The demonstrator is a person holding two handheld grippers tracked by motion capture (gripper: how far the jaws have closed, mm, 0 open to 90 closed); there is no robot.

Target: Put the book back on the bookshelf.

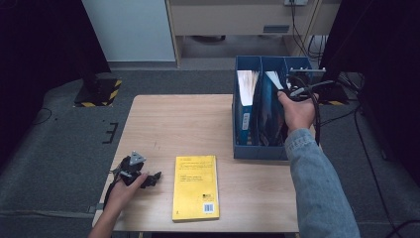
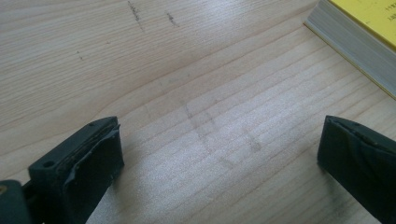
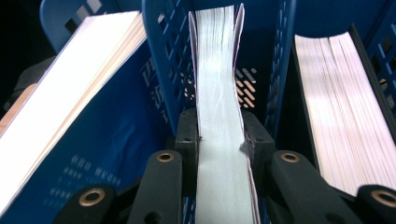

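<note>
Hands work at a light wooden table point(image 1: 198, 119). Near the edge, at about seven o'clock, the left gripper point(image 1: 148, 179) rests with its jaws spread wide and holds nothing. Just beside it lies a flat yellow book point(image 1: 195, 186). Farther off, at about two o'clock, the right gripper point(image 3: 219, 140) pinches a thin book with white pages point(image 3: 219, 93) standing in the blue plastic file box point(image 1: 247, 148). I think the book is being placed, so next the jaws must let go. Two more books stand close on each side.

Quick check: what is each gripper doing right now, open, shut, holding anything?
Left gripper: open, holding nothing, low over the table beside the yellow book.
Right gripper: shut on a book standing in the blue rack.
</note>
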